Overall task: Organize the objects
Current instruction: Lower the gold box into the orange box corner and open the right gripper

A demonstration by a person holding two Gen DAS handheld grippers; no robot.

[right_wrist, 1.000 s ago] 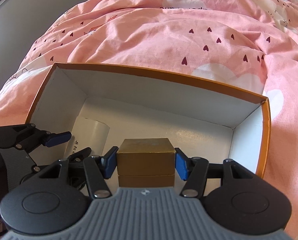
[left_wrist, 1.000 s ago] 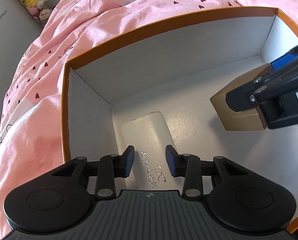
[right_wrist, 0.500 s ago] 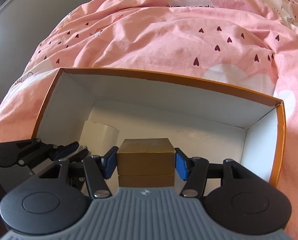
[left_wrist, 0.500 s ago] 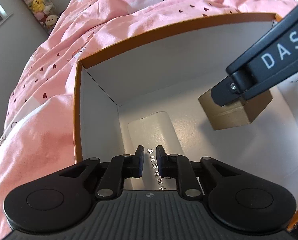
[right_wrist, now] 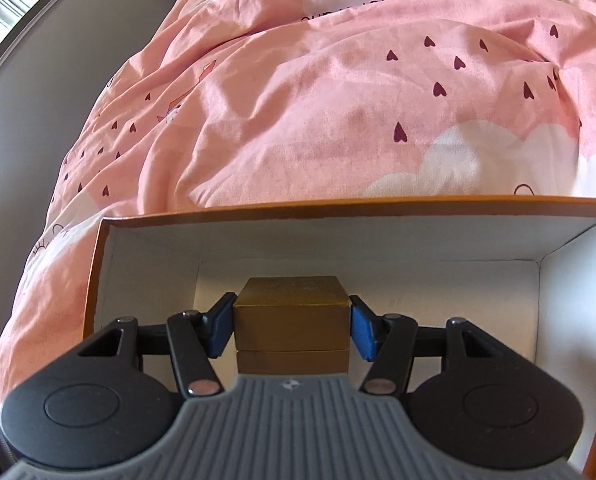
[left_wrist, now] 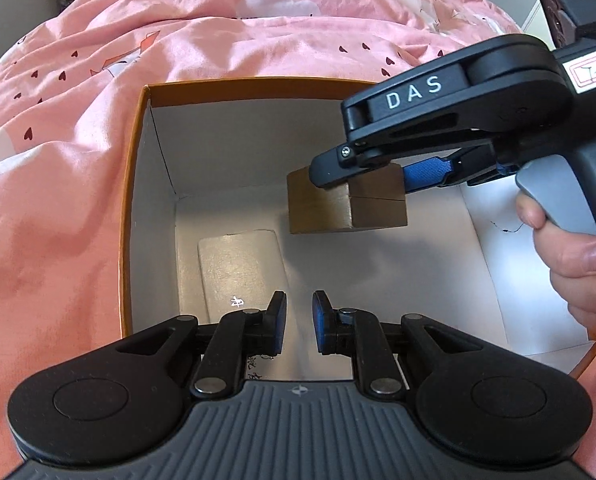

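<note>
Right claw [right_wrist: 292,330] clamping gold box [right_wrist: 290,320], left claw [left_wrist: 299,322] narrow, now withdrawn from white pouch [left_wrist: 242,268]

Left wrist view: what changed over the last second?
The left hand-held gripper let go of the white packet, narrowed its jaws and backed away, empty. The right hand-held gripper stays clamped on the gold box, still held above the floor of the orange box.
</note>
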